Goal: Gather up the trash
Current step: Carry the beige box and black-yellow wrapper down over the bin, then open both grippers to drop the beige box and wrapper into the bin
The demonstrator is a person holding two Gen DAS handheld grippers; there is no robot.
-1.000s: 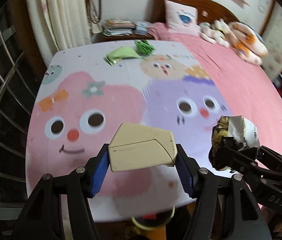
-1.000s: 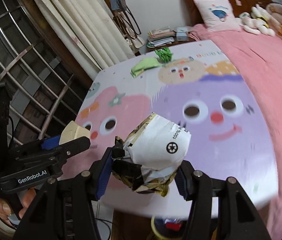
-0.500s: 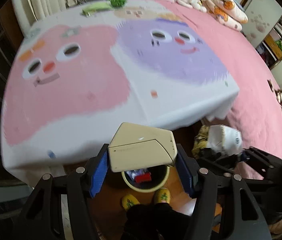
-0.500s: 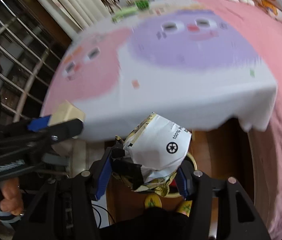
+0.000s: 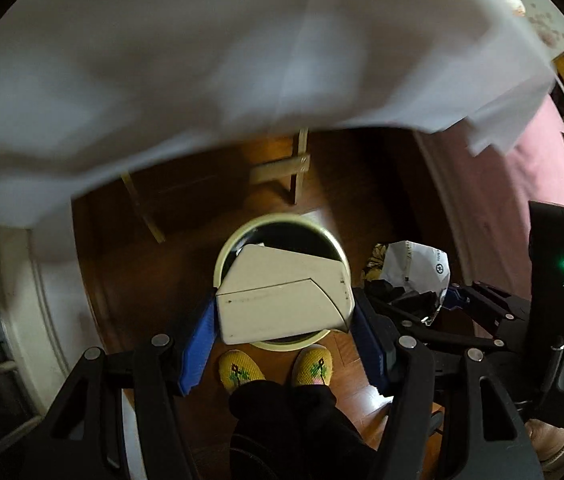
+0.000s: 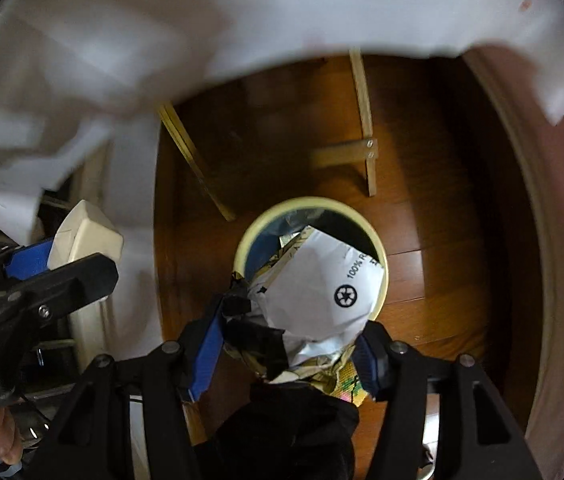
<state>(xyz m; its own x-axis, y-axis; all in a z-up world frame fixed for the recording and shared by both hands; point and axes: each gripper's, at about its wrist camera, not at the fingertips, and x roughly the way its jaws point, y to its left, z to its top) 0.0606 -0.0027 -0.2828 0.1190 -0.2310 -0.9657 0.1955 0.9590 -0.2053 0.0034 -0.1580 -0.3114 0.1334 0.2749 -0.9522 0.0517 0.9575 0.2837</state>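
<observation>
- Over the bin point(image 5: 221, 258), left of the scene, the left gripper point(image 5: 284, 320) points steeply down with the box point(image 5: 282, 300) between its blue pads point(image 5: 197, 344).
- Both pads touch the box's sides, so it is held; the box hangs above the bin's mouth and hides much of it.
- Below the bin's near rim, in the left view, stand two yellow slippers point(image 5: 239, 372).
- Right of the box, the right gripper point(image 6: 288, 344) carries the wrapper point(image 6: 322, 296), a crumpled white pack with a recycling mark.
- Its jaws are opening, yet the wrapper sits between the pads and touches them.
- Seen from the right wrist, the wrapper hangs over the bin's near half, with the far rim showing behind it.
- Above the bin hangs the tablecloth's white edge point(image 6: 282, 20).
</observation>
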